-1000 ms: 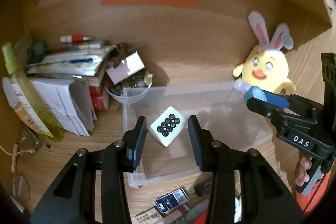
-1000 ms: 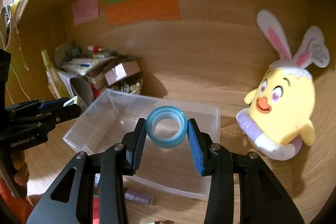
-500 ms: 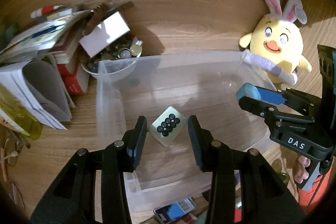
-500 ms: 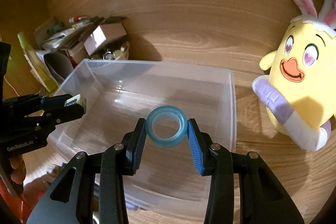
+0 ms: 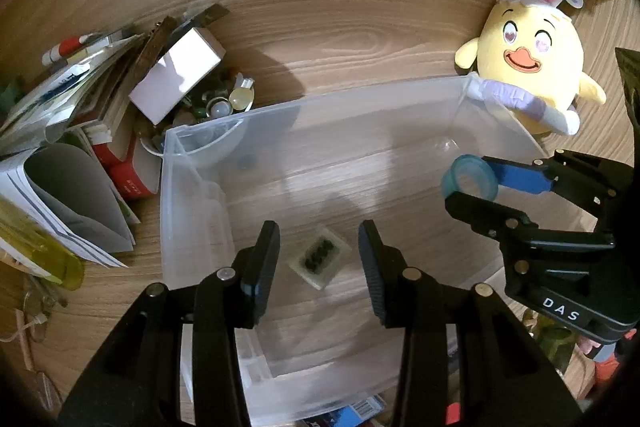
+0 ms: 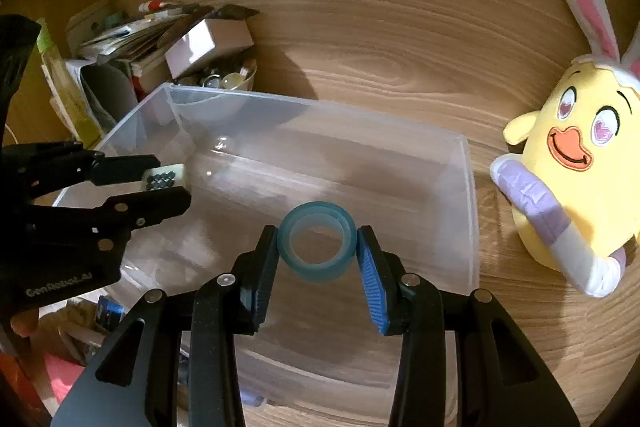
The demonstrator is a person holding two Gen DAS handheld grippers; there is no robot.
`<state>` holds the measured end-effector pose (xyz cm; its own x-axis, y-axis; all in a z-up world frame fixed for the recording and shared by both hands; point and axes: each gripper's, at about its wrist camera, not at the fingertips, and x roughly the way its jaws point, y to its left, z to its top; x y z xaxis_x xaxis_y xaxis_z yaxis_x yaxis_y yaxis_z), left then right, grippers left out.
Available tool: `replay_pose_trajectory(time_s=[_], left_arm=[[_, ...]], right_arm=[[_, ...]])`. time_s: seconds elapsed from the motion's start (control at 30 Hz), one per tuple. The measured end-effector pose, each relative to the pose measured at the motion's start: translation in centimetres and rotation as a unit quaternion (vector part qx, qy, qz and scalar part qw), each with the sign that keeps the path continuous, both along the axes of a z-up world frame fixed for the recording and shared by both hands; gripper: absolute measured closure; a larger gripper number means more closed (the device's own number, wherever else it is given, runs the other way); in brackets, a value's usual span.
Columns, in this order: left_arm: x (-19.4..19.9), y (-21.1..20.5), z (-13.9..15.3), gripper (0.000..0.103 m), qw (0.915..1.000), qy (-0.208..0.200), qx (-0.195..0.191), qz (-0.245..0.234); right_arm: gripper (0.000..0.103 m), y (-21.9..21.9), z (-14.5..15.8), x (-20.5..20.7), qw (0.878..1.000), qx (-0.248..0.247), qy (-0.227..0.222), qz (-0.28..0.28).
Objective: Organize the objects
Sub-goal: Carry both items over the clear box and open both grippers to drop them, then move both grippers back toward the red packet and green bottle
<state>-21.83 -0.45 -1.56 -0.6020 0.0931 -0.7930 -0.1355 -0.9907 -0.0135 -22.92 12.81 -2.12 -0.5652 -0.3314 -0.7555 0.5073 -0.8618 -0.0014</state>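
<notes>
A clear plastic bin (image 5: pixel 192 211) stands on the wooden desk; it also shows in the right wrist view (image 6: pixel 468 187). My left gripper (image 5: pixel 318 259) is open over the bin, and the white mahjong tile (image 5: pixel 320 257) with black dots is blurred between and below its fingers, free of them. In the right wrist view the tile (image 6: pixel 164 177) shows by the left gripper's fingertips (image 6: pixel 160 163). My right gripper (image 6: pixel 316 255) is shut on a blue tape roll (image 6: pixel 316 247) above the bin; the roll also shows in the left wrist view (image 5: pixel 470 181).
A yellow bunny-eared plush (image 5: pixel 528 67) sits right of the bin. A bowl of small items (image 5: pixel 216 107), a white box (image 5: pixel 176 83), and stacked books and papers (image 5: pixel 72 107) crowd the left. Small packets (image 5: pixel 360 407) lie in front of the bin.
Both grippers moved forward and down over the bin. My left gripper opened and the tile dropped from between its fingers. The right gripper kept its hold on the tape roll.
</notes>
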Motion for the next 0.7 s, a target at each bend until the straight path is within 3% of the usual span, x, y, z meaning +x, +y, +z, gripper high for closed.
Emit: replay_pose_trajectory(time_s=[0.2,0.33,0.43,0.57,0.63,0.7], left_arm=[[0.2,-0.4,0.2,0.052,0.9999,-0.002,0.011,0.002],[1.2,-0.6,1.2,0.042,0.9998,0.016,0.013,0.006],[2.2,-0.8,2.3,0.033,0.9993,0.033,0.013,0.010],[3.8,-1.2,3.7,0.031,0.9985,0.049,0.020,0.013],[4.6,-1.4,4.3,0.020,0.9981,0.055,0.023,0.016],[5.8,-1.5,4.9,0.017,0.9972,0.069,0.022,0.021]], right_arm=[[0.065,-0.1,0.0,-0.1,1.000,0.004,-0.001,0.000],[0.047,0.2,0.8,0.4,1.000,-0.005,0.010,-0.003],[0.040,0.6,1.9,0.9,1.000,-0.010,0.028,-0.010],[0.032,1.3,3.6,2.1,0.998,-0.011,0.054,-0.019],[0.025,1.8,4.6,3.0,0.997,-0.016,0.069,-0.023],[0.022,2.3,5.2,3.9,0.996,-0.022,0.077,-0.025]])
